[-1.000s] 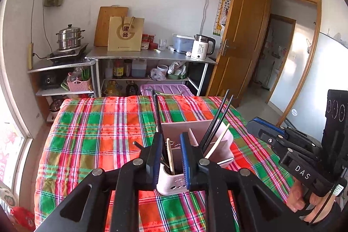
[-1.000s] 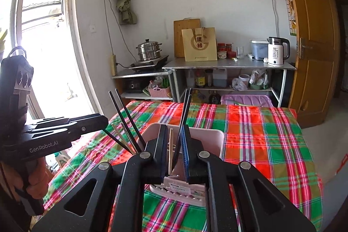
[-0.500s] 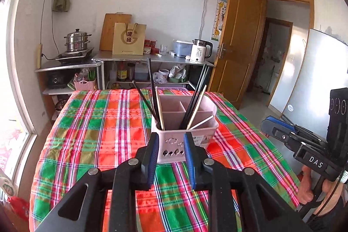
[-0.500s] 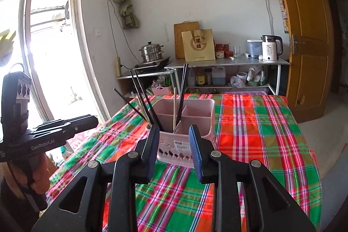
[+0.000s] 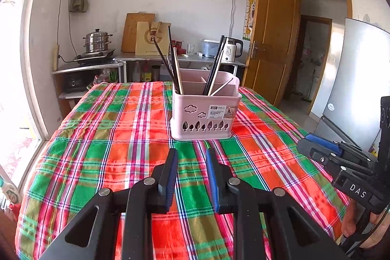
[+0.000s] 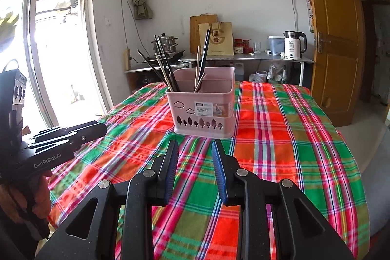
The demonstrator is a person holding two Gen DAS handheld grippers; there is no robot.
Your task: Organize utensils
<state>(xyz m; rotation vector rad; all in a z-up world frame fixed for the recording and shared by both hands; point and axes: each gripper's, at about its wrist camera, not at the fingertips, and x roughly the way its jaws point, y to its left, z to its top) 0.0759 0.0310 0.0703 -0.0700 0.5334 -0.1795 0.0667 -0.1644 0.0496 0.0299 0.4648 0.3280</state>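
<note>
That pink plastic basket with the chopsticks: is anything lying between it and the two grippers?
Nothing visible. Only bare red-and-green plaid tablecloth lies between the pink plastic basket and the left gripper, and likewise before the right gripper. Both grippers are open and empty, short of the basket.

One pink basket [image 5: 204,113]; two grippers; one kettle [image 5: 232,50]; one steamer pot [image 5: 97,40].

Upright pink basket [image 5: 204,111] holds leaning chopsticks [image 5: 173,65].
</note>
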